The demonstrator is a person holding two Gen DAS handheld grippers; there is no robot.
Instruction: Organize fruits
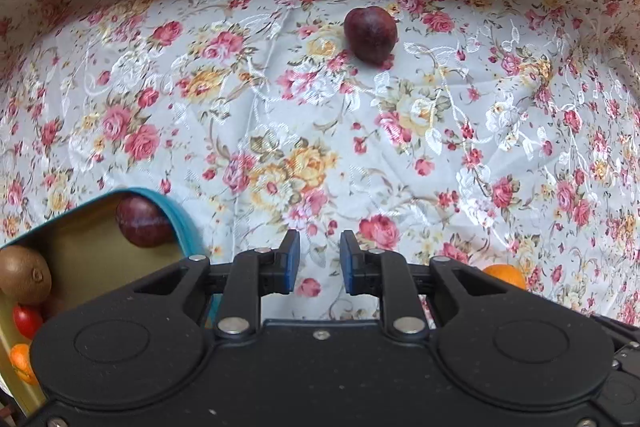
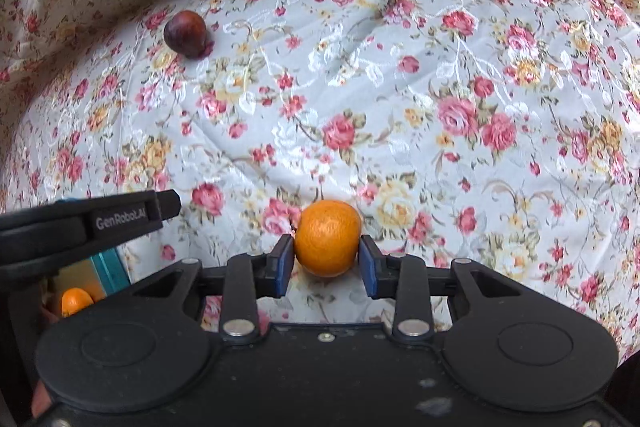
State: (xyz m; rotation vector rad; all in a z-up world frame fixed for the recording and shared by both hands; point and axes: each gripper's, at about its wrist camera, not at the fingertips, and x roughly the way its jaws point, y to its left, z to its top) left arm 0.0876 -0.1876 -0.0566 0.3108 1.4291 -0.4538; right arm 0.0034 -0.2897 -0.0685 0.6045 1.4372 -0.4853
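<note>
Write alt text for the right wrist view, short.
An orange sits on a floral tablecloth between the blue pads of the right hand-held gripper; whether both pads press on it is unclear. A dark red plum lies far off at upper left, and the left hand-held gripper reaches in from the left edge.

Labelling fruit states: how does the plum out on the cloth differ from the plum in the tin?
The loose plum sits alone on the floral tablecloth, fully visible; the tin plum lies inside the blue tin, tucked in a corner against the wall.
The loose plum has no neighbours; the tin plum shares the tin with a kiwi, a cherry tomato and an orange.
Both are dark red, roundish, and untouched by either gripper.
</note>
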